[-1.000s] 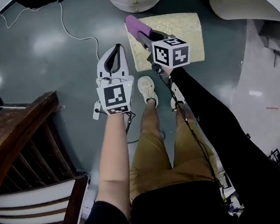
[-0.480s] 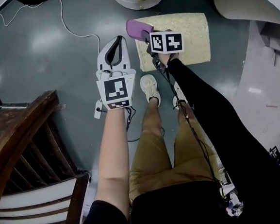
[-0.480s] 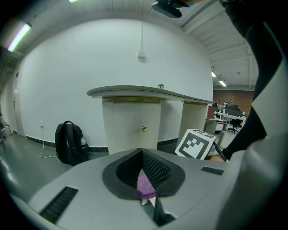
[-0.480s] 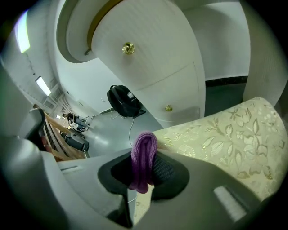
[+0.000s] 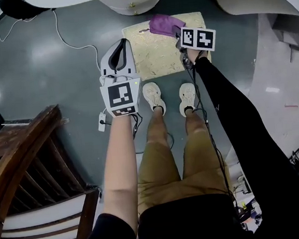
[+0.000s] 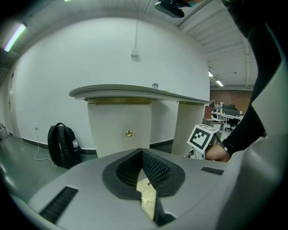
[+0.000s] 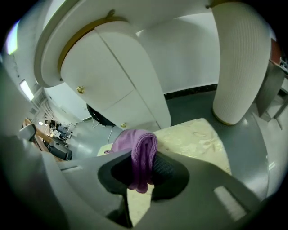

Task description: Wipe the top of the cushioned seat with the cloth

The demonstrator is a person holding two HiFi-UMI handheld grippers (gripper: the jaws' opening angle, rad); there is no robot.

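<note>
While the purple knitted cloth (image 7: 140,152) sits bunched at the far edge of the cushioned seat (image 5: 154,58), one fold of it is pinched between the jaws of the right gripper (image 7: 143,167), which are closed tight on the fabric. The seat top is pale gold with a leafy woven pattern, and the cloth lies near its far right corner in the head view. The left gripper (image 6: 143,173) is held beside the seat's left edge; its jaw tips meet with nothing between them, and only a sliver of the gold fabric shows through the gap behind them. The person's two light shoes (image 5: 154,97) stand on the dark grey floor (image 5: 41,74) just in front of the seat. Beyond it rises a white cabinet (image 6: 119,130) with a small brass knob (image 6: 128,133), a black backpack (image 6: 63,146) at its left. A dark wooden chair (image 5: 24,169) stands well off to the person's left.
</note>
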